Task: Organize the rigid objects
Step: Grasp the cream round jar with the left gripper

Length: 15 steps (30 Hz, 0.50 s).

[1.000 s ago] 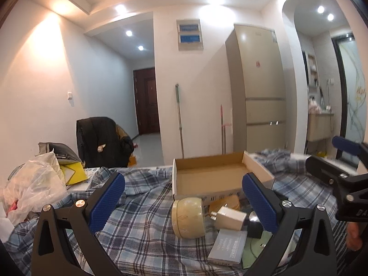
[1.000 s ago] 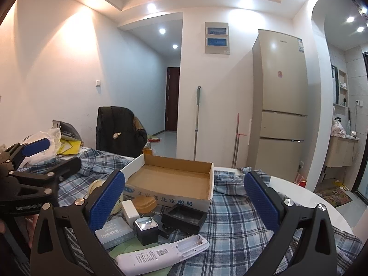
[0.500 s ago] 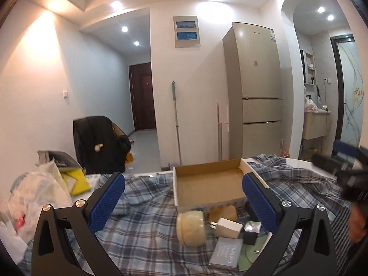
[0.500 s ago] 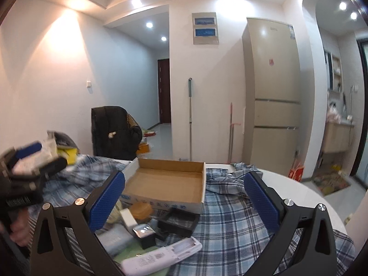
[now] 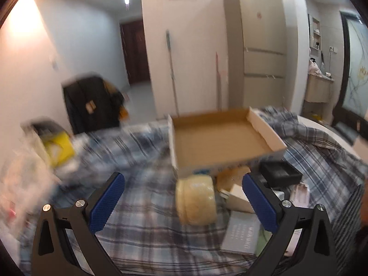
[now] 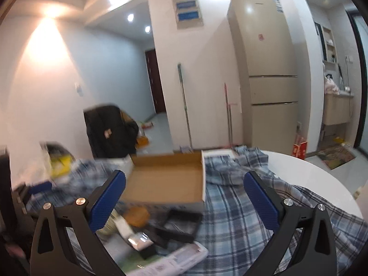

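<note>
Nothing sorted yet: cardboard box (image 5: 218, 138) at frame centre is empty, tape roll (image 5: 196, 200) and small items lie below it. Left tongs (image 5: 181, 203) and right tongs (image 6: 184, 203) both spread wide, empty.

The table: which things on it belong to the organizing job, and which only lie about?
Job: cardboard box, cream round jar, black tray, grey booklet, white remote.
Lying about: plaid cloth, yellow packet, plastic bags.

My left wrist view looks forward and slightly down over the plaid-covered bench (image 5: 142, 218), close to the cardboard box (image 5: 220, 138). My right wrist view faces likewise from further right, sharing that box (image 6: 165, 179) and the fridge (image 6: 266, 76).
</note>
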### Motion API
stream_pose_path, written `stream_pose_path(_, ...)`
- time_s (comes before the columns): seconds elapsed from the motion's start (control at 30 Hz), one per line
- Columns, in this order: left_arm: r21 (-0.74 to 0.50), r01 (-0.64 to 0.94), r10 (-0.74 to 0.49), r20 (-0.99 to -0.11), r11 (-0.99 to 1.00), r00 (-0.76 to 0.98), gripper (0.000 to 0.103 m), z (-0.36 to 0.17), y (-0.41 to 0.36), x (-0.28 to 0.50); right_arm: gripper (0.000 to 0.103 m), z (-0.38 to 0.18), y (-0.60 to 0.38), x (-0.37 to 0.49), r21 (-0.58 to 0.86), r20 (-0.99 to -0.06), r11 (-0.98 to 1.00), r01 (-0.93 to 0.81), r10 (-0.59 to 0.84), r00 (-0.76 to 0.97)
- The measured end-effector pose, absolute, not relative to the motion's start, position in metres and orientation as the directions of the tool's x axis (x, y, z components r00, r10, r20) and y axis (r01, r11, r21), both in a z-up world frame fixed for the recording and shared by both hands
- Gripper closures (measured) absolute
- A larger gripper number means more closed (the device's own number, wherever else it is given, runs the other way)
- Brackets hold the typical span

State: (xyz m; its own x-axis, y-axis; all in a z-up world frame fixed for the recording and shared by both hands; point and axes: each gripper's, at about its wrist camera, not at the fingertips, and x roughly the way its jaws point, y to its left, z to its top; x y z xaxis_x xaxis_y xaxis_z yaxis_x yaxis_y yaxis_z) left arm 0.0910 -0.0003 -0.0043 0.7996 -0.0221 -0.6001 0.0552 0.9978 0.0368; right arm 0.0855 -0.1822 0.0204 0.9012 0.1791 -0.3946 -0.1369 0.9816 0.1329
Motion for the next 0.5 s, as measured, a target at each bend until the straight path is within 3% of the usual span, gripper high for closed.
stream_pose_path(0.1, -0.052, 0.071, -0.087, -0.705, 0.996, 0.704, 0.0, -0.026, 0.007, 0.123, 0.001, 0.01, -0.181, 0.091, 0.112, -0.424, 0.983, -0.145, 0.179, 0.888)
stream_pose_path(0.3, -0.13, 0.05, -0.132, -0.769, 0.99, 0.625, 0.012, -0.049, 0.016, 0.149, 0.001, 0.009, -0.188, 0.09, 0.101, -0.413, 0.986, -0.132, 0.162, 0.896)
stream_pose_path(0.33, -0.149, 0.044, -0.144, -0.779, 0.988, 0.611, 0.017, -0.053, 0.018, 0.151, 0.001, 0.009, -0.187, 0.09, 0.097, -0.412, 0.987, -0.127, 0.156, 0.898)
stream_pose_path(0.43, -0.177, 0.041, -0.168, -0.796, 0.983, 0.582, 0.046, -0.063, 0.018, 0.154, 0.001, 0.009, -0.188, 0.091, 0.079, -0.408, 0.991, -0.111, 0.134, 0.903)
stream_pose_path(0.5, -0.167, 0.062, -0.171, -0.796, 0.984, 0.581, 0.052, -0.068, 0.014, 0.154, 0.001, 0.008, -0.189, 0.091, 0.071, -0.403, 0.993, -0.098, 0.119, 0.908)
